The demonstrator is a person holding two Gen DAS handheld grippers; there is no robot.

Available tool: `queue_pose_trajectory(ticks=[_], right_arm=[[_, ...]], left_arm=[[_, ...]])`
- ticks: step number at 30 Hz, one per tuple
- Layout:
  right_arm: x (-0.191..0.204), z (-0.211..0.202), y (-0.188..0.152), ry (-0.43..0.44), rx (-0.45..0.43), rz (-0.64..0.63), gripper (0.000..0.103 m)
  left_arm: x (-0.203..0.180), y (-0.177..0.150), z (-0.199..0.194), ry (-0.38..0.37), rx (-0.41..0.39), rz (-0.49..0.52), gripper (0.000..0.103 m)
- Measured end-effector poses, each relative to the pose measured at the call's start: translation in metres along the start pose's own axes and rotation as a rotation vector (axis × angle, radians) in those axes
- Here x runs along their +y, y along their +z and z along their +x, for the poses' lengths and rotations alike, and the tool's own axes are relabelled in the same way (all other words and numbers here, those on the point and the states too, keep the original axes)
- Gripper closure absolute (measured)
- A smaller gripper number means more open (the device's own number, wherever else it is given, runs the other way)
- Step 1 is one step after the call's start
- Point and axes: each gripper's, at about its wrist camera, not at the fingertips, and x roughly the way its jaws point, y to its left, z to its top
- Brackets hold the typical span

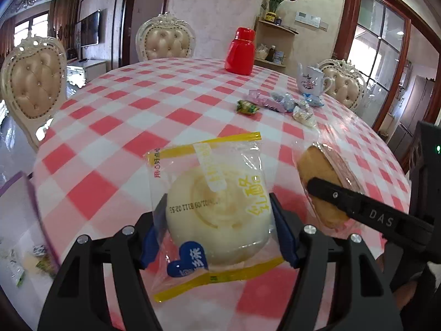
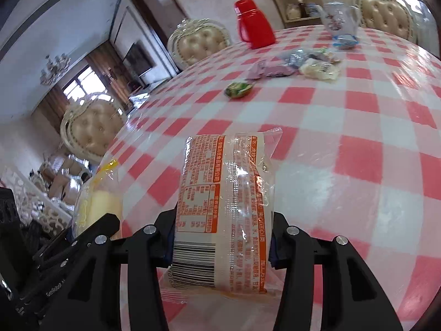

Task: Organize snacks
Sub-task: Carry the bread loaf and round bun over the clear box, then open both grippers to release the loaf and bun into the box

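Pastries are sitting in both of my tools at once, so I am starting with those. My left gripper (image 1: pixel 217 229) is clamping a round pale pastry in a yellow-edged clear wrapper (image 1: pixel 217 207), the blue pads pressing on its two sides, with the wrapper's long axis running away from me. My right gripper (image 2: pixel 220 237) is squeezing a browner pastry in an orange-printed wrapper (image 2: pixel 223 212), standing on edge between the pads, barcode toward me. In the left wrist view that second packet is showing just to the right of the first, with one of the right tool's fingers (image 1: pixel 330 193) crossing it, so the two loads are travelling side by side and close; I judge I am needing to keep them from bumping. Off my left side, a container with a purple rim (image 1: pixel 30 193) is blurring past the table's edge, already holding some packets, and I am guessing that is where these belong, which makes my left hand the nearer one. Ahead, the pink checked tablecloth (image 1: pixel 165 102) is lying bare and giving plenty of room. Farther on, a green candy (image 1: pixel 246 107) and a cluster of wrapped sweets (image 1: pixel 289 104) are waiting, well apart from me, with a red flask (image 1: pixel 239 52) and a floral teapot (image 1: pixel 312 81) beyond them.
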Motion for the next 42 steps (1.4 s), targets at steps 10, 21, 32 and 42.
queue_pose_trajectory(ticks=[10, 21, 32, 42], right_arm=[[0.072, 0.003, -0.025, 0.07, 0.043, -0.159, 0.056], [0.169, 0.009, -0.052, 0.151, 0.094, -0.394, 0.056], [0.274, 0.029, -0.101, 0.247, 0.183, -0.662, 0.056], [0.324, 0.034, -0.156, 0.41, 0.274, -0.862, 0.044]], left_arm=[[0.054, -0.021, -0.035, 0.105, -0.008, -0.035, 0.035], [0.132, -0.017, -0.07, 0.208, -0.05, -0.155, 0.034], [0.215, -0.01, -0.105, 0.369, -0.003, -0.18, 0.034], [0.249, -0.012, -0.137, 0.587, 0.014, -0.1, 0.02]])
